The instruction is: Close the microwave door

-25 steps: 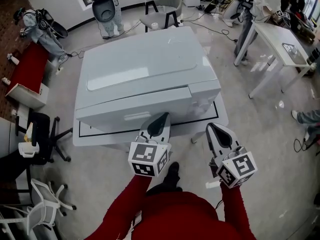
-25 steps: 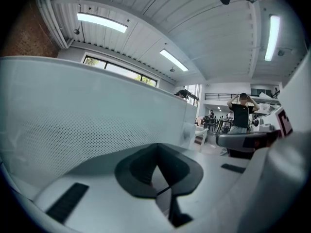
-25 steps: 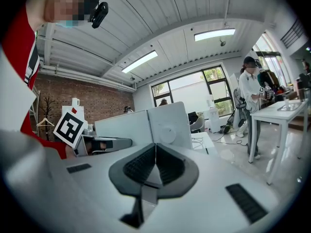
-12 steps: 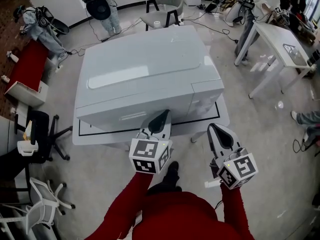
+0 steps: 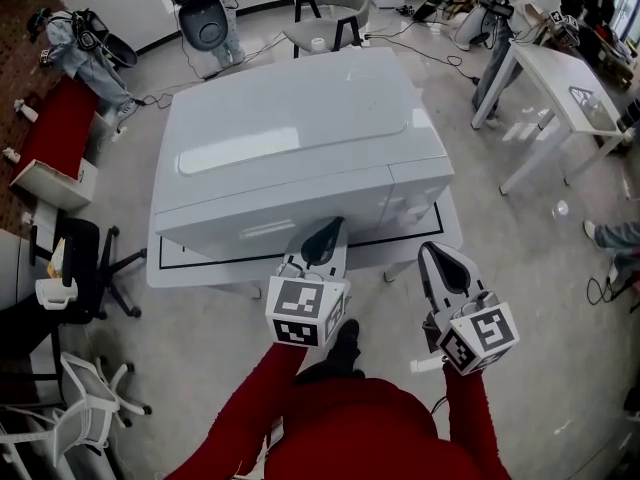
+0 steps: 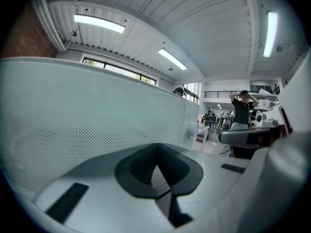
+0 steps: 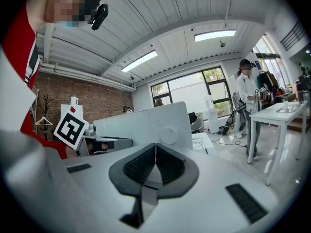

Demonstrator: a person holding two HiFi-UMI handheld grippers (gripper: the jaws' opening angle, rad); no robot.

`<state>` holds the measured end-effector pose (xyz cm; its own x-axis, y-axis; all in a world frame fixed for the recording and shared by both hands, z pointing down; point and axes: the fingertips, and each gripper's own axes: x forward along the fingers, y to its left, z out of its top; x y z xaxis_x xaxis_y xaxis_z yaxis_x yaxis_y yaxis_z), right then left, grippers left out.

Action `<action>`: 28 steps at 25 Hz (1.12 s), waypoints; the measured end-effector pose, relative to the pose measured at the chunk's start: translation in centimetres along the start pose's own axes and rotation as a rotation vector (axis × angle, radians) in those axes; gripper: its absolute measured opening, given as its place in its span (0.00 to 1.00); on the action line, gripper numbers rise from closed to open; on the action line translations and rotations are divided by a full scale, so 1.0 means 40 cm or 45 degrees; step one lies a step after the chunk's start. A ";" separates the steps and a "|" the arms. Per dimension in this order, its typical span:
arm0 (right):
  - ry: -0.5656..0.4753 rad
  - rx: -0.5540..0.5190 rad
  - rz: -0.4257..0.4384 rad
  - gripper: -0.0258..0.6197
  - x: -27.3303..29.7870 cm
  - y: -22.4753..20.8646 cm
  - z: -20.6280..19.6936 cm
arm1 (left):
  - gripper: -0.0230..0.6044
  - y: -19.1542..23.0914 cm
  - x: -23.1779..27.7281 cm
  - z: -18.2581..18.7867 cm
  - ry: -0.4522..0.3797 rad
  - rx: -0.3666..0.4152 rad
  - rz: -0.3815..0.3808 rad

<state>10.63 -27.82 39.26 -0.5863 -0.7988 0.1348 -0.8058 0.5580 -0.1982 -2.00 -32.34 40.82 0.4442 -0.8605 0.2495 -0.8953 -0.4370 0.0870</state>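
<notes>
A big white microwave [image 5: 290, 128] stands on a white table [image 5: 190, 268]. Its door [image 5: 270, 223] lies flush with the front, beside the control panel [image 5: 415, 193]. My left gripper [image 5: 326, 234] is shut with nothing in it, its tip close to the door's lower edge; whether it touches I cannot tell. In the left gripper view the door's dotted window [image 6: 73, 125] fills the left side, right behind the left gripper [image 6: 155, 166]. My right gripper [image 5: 436, 255] is shut and empty, in front of the table's right corner. The right gripper view shows the right gripper [image 7: 155, 168], the microwave [image 7: 141, 125] and its round knob [image 7: 168, 135].
A white desk [image 5: 560, 88] stands at the right with people near it. An office chair [image 5: 85, 268] and a low red bench [image 5: 55, 133] are at the left. More chairs [image 5: 335, 8] stand behind the microwave. Cables lie on the floor.
Both grippers keep their places in front of the microwave. Only the head camera has shifted a little.
</notes>
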 end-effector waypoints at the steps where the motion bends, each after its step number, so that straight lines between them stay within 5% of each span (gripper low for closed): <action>1: -0.004 -0.003 0.003 0.06 0.001 0.003 0.002 | 0.05 -0.004 -0.005 0.010 -0.019 0.015 -0.015; 9: -0.071 -0.061 0.047 0.06 -0.019 0.031 0.064 | 0.05 -0.066 -0.075 0.201 -0.312 0.036 -0.288; 13: -0.100 -0.081 0.062 0.06 -0.041 0.033 0.074 | 0.05 -0.092 -0.086 0.189 -0.308 0.073 -0.367; 21: -0.201 -0.105 0.046 0.06 -0.106 0.039 0.089 | 0.05 -0.095 -0.141 0.111 -0.235 0.089 -0.371; 28: -0.118 -0.078 -0.002 0.06 -0.189 0.030 0.039 | 0.05 -0.132 -0.215 0.095 -0.234 0.044 -0.359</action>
<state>14.22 -21.46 36.51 -0.5771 -0.8155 0.0442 -0.8120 0.5671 -0.1380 -0.96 -23.64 34.54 0.6759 -0.7358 0.0417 -0.7358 -0.6706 0.0947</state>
